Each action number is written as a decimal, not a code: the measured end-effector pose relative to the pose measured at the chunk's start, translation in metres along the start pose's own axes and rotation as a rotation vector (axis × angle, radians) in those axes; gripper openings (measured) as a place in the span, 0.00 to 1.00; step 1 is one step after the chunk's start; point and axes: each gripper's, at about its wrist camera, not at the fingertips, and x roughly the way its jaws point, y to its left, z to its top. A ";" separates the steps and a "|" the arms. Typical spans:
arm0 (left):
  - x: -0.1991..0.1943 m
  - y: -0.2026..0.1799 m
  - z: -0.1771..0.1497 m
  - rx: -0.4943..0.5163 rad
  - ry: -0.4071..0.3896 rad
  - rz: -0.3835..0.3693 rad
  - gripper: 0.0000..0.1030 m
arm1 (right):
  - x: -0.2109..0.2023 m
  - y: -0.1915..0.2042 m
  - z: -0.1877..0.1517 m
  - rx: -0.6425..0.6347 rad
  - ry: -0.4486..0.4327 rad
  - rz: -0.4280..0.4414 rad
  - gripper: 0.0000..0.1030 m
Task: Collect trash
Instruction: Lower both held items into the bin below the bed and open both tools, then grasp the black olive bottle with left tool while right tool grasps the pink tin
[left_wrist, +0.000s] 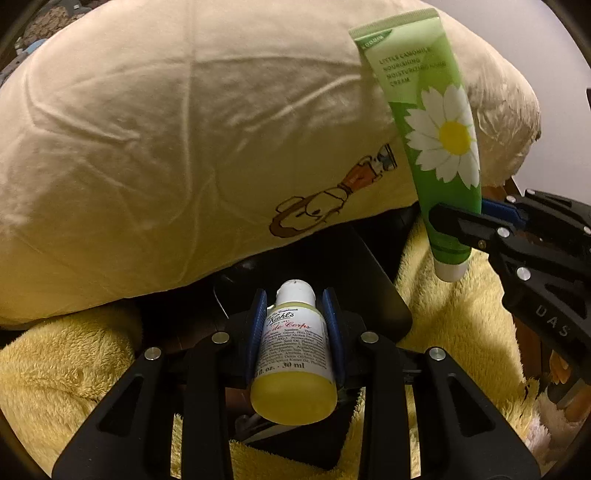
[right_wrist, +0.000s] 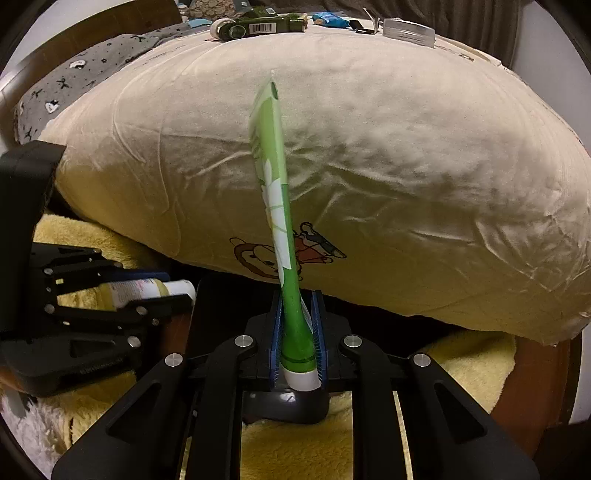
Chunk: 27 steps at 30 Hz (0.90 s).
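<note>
My left gripper (left_wrist: 295, 314) is shut on a small yellow lotion bottle (left_wrist: 295, 350) with a white cap, held lengthwise between the blue pads. It also shows in the right wrist view (right_wrist: 147, 291), at the left. My right gripper (right_wrist: 297, 325) is shut on a green hand cream tube (right_wrist: 286, 236) with a daisy print, cap end toward me, tail end up. In the left wrist view the tube (left_wrist: 432, 122) stands at the right, pinched near its white cap by the right gripper (left_wrist: 461, 218).
A large cream pillow (left_wrist: 166, 147) with a cartoon print fills the view ahead, also in the right wrist view (right_wrist: 406, 166). A dark bin (left_wrist: 369, 280) sits below both grippers on a yellow fluffy blanket (left_wrist: 74, 369). Bottles and small items (right_wrist: 258, 24) lie behind the pillow.
</note>
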 end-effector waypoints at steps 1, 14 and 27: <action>0.000 0.000 0.000 0.001 0.002 0.005 0.41 | 0.000 -0.001 0.002 0.006 -0.001 0.004 0.17; -0.050 0.020 0.015 -0.021 -0.131 0.084 0.63 | -0.042 -0.033 0.024 0.078 -0.169 -0.075 0.79; -0.113 0.060 0.072 -0.097 -0.334 0.178 0.87 | -0.057 -0.068 0.112 0.123 -0.320 -0.158 0.97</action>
